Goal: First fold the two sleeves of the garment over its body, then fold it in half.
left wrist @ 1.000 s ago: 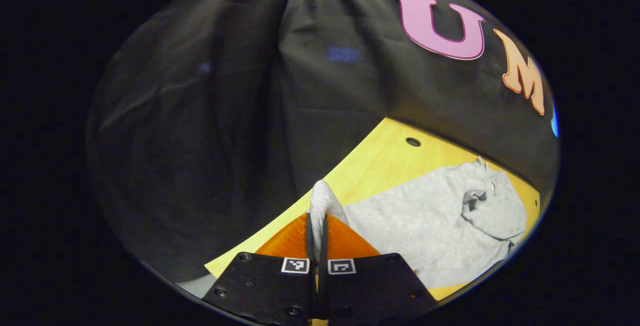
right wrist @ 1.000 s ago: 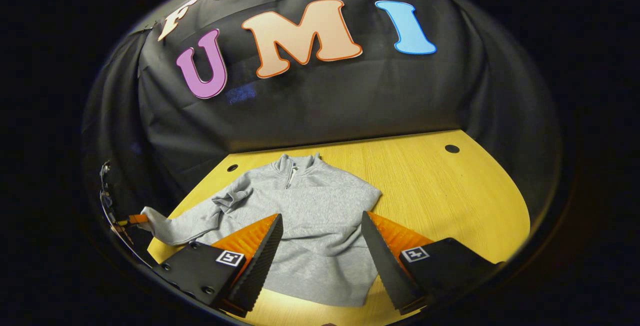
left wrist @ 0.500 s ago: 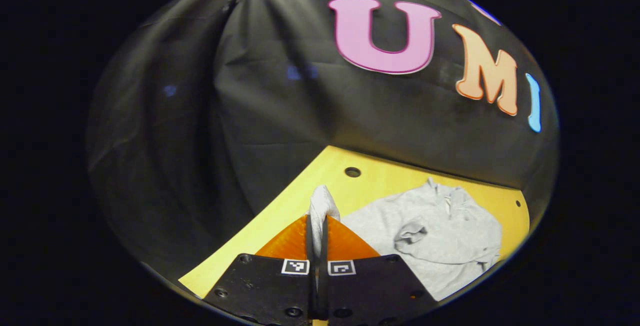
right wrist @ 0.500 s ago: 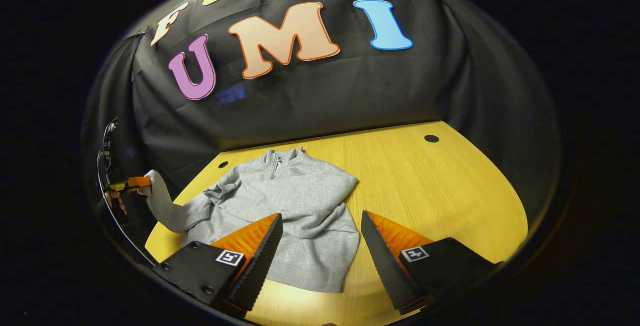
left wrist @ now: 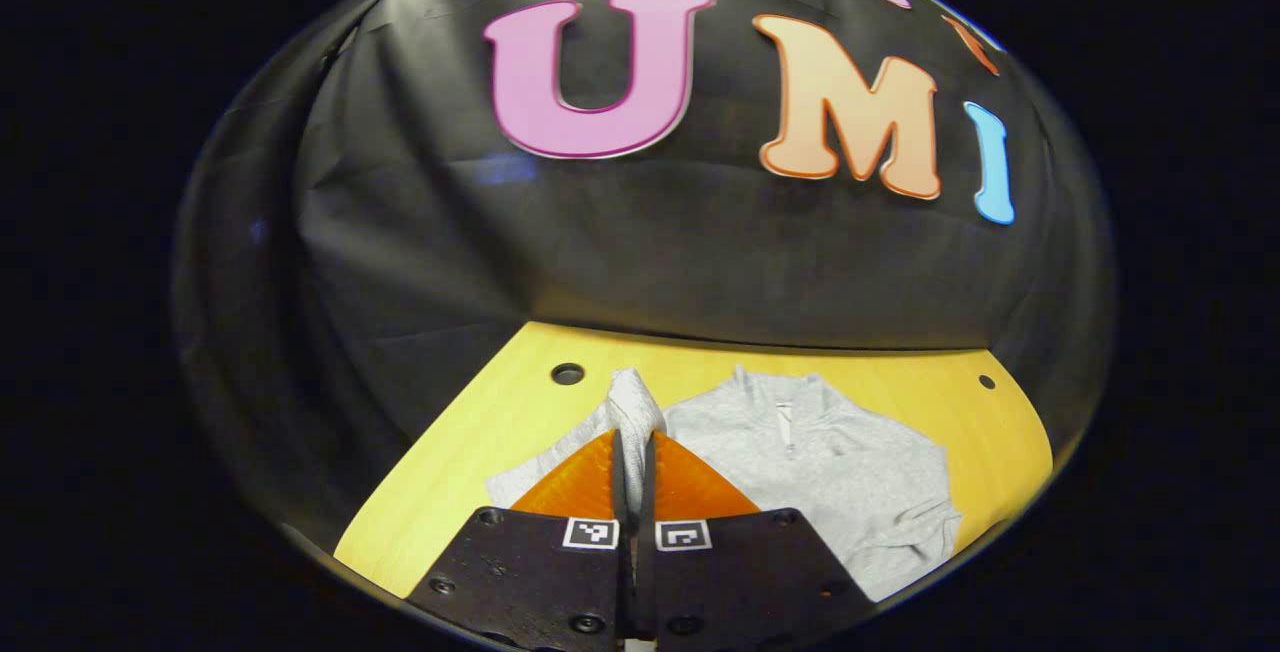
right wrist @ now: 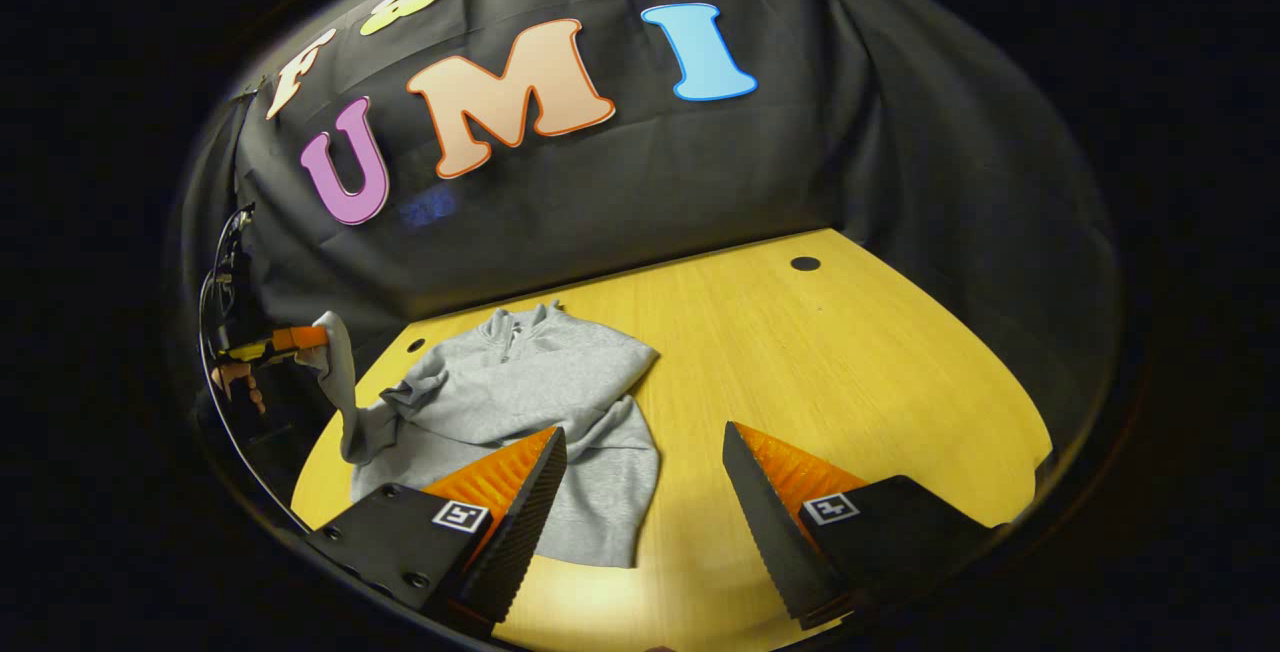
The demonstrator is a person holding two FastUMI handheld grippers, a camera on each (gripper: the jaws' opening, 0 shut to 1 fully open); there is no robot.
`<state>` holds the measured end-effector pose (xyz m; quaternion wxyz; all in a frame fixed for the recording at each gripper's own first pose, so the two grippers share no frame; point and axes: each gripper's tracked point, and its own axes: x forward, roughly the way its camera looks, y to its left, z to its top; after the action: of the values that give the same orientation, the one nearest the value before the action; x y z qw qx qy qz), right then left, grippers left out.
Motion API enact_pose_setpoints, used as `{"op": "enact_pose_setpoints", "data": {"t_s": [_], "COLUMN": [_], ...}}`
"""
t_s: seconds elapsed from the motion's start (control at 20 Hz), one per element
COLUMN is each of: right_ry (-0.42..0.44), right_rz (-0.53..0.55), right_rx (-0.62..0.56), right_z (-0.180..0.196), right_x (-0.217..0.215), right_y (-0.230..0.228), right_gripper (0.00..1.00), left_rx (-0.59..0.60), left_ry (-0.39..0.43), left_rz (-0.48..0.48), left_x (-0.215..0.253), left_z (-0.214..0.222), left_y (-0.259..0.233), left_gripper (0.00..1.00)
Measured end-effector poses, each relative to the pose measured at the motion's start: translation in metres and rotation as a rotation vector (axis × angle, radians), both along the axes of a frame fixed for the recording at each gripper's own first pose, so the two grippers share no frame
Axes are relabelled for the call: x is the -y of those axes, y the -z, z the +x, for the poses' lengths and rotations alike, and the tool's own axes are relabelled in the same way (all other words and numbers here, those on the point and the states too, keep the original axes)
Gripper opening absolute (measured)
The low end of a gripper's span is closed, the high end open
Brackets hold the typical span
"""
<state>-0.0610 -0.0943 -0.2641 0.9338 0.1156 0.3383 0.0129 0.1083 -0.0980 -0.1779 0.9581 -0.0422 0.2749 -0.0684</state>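
Observation:
A grey zip-neck sweatshirt [right wrist: 530, 402] lies on the yellow wooden table [right wrist: 820, 362], collar toward the back wall; in the left gripper view the sweatshirt [left wrist: 820, 462] spreads to the right of my fingers. My left gripper [left wrist: 633, 432] is shut on the cuff of one sleeve [left wrist: 632, 402] and holds it up above the table. From the right gripper view that left gripper [right wrist: 290, 339] is at the far left, the sleeve [right wrist: 345, 402] hanging from it down to the body. The other sleeve lies folded over the chest. My right gripper [right wrist: 640, 477] is open over the table, right of the hem.
Black cloth walls close in the table at the back and sides. Round holes [right wrist: 805, 263] [left wrist: 567, 373] sit near the table's far corners. A hand [right wrist: 240, 377] holds the left gripper at the table's left edge. Bare wood stretches right of the garment.
The left gripper swung round with the sleeve cuff, lifting it higher and bringing the sweatshirt's front into its view. The right gripper drifted right, away from the garment, still open.

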Motion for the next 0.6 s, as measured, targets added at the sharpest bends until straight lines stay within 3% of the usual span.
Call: {"op": "enact_pose_setpoints", "data": {"t_s": [0.6], "right_ry": [0.019], "right_rz": [-0.049], "right_rx": [-0.019], "right_z": [-0.016], "right_x": [0.047], "right_y": [-0.004], "right_gripper": [0.98], "left_rx": [0.000], "left_ry": [0.257], "left_rz": [-0.023], "left_x": [0.179], "left_z": [-0.002], "left_y": [0.002], "left_gripper": [0.00]}}
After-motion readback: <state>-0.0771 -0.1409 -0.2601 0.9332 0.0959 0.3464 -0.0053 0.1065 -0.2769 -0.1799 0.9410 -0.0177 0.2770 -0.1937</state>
